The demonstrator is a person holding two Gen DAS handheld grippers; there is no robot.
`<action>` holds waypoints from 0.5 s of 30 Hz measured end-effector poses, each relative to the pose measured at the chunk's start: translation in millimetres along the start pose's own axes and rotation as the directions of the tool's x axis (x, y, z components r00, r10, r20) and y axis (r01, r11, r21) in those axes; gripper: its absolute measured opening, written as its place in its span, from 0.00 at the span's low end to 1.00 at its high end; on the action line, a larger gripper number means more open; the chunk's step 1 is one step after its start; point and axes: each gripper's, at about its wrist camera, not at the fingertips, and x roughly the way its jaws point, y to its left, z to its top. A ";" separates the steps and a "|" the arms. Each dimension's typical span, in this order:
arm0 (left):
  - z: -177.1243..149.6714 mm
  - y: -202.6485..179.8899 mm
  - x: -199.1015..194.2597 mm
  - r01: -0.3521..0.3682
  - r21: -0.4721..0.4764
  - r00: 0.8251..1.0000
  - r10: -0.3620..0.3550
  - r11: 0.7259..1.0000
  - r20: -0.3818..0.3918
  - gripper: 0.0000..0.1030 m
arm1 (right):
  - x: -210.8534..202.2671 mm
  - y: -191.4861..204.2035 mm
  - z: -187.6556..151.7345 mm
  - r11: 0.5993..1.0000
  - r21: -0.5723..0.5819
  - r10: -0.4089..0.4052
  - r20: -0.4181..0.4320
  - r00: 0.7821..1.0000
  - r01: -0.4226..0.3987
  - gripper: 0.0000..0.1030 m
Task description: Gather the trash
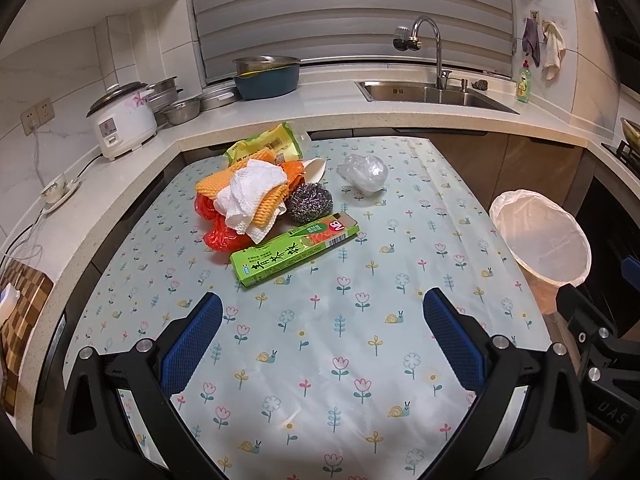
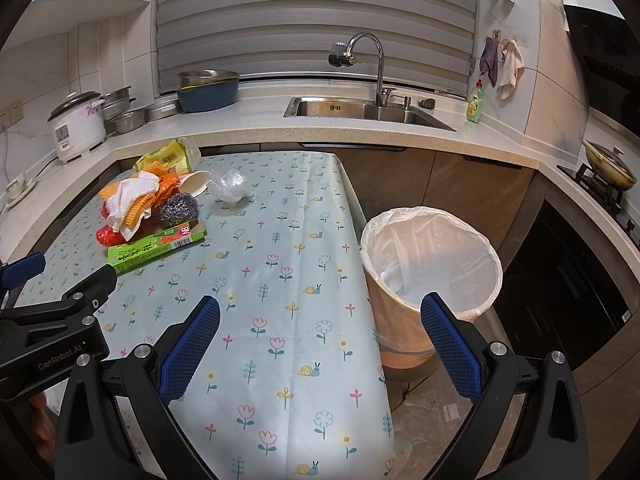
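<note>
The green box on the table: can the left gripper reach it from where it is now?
Probably yes. The left gripper is open and empty, and only bare tablecloth lies between it and the green box, whose near long side is uncovered.

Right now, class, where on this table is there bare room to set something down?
The near half of the tablecloth, from the green box to both tools, is bare, as is the strip toward the bin. The far left corner is crowded with trash around the steel scourer.
</note>
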 end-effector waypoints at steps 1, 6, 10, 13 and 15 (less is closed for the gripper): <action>1.1 1.6 1.0 -0.001 -0.001 1.000 0.001 1.000 0.001 0.93 | 0.4 -0.2 0.3 1.000 0.000 -0.001 -0.001 1.000 0.001 0.94; 4.6 13.5 7.8 0.000 -0.028 1.000 0.001 1.000 0.011 0.93 | 5.3 -0.4 4.8 1.000 -0.005 -0.009 -0.003 1.000 0.009 0.94; 9.8 27.9 17.0 -0.014 -0.063 1.000 0.015 0.998 0.009 0.93 | 12.5 3.8 12.4 1.000 -0.016 -0.013 -0.002 1.000 0.013 0.94; 15.2 38.8 25.8 -0.028 -0.075 1.000 0.028 0.997 0.003 0.93 | 22.0 10.2 18.9 1.000 -0.022 -0.009 0.002 1.000 0.009 0.94; 19.8 47.6 33.0 -0.036 -0.086 0.999 0.036 0.996 -0.005 0.93 | 28.1 13.4 23.1 1.000 -0.022 0.001 -0.001 1.000 -0.001 0.94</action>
